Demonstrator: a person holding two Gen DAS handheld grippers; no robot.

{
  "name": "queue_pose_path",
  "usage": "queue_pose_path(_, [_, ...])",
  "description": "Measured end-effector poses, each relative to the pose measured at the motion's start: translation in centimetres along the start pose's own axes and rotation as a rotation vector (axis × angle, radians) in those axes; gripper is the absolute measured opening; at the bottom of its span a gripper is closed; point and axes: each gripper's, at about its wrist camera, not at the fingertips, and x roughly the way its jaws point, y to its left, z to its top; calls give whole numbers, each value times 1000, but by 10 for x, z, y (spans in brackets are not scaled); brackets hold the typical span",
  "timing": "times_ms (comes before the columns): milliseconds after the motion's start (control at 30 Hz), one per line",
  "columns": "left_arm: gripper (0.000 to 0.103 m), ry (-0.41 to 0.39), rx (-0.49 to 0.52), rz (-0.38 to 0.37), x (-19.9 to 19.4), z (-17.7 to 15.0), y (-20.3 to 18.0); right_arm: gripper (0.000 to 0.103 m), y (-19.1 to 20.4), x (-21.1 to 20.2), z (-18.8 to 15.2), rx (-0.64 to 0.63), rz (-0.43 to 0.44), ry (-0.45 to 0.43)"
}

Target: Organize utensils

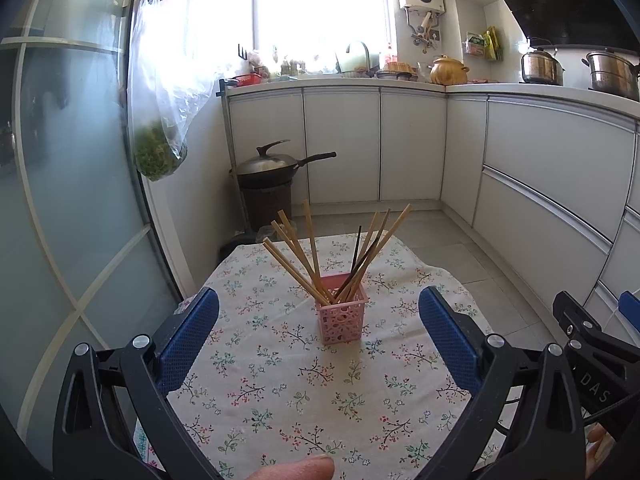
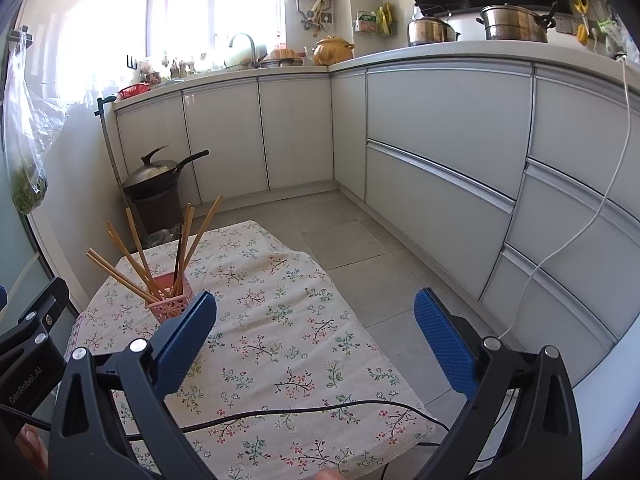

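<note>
Looking thru the left wrist cam first: the left gripper [image 1: 319, 320] hangs w/ its blue pads spread wide, nothing between them. Dead ahead, framed by the two fingers, stands the pink holder [image 1: 341, 312] on the floral tablecloth [image 1: 280, 392]. All the chopsticks [image 1: 316, 256] in view sit inside it, fanned out, tips up: a wooden bunch leaning left, another leaning right, one dark stick near the middle. No loose utensil shows on the cloth in this view. The right gripper's body pokes in at the far right edge, so the two tools sit side by side. A fingertip shows at the bottom.

Right wrist cam: the right gripper [image 2: 316, 324] also gapes open and empty, aimed over bare cloth toward the table's right edge and the floor. The holder sits well off to its left, partly behind the left finger pad [image 2: 188, 344]. A black cable [image 2: 304, 410] trails across the near cloth.

Key relation, imo: the holder lies straight in front of the left gripper but off-axis for the right one, so the left is better lined up. The sticks' long axes run steeply upward and splay outward, so any pinch would need to come from the side, across a shaft. Task looks mostly done.
</note>
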Motion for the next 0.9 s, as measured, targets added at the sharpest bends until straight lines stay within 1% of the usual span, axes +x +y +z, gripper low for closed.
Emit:
queue_pose_path(633, [96,8,-2,3,3,-2,0,97,2,1,-1,0,3,8])
queue_pose_path(900, [96,14,12,7,5,-4,-2,97,2,0,-1,0,4,10])
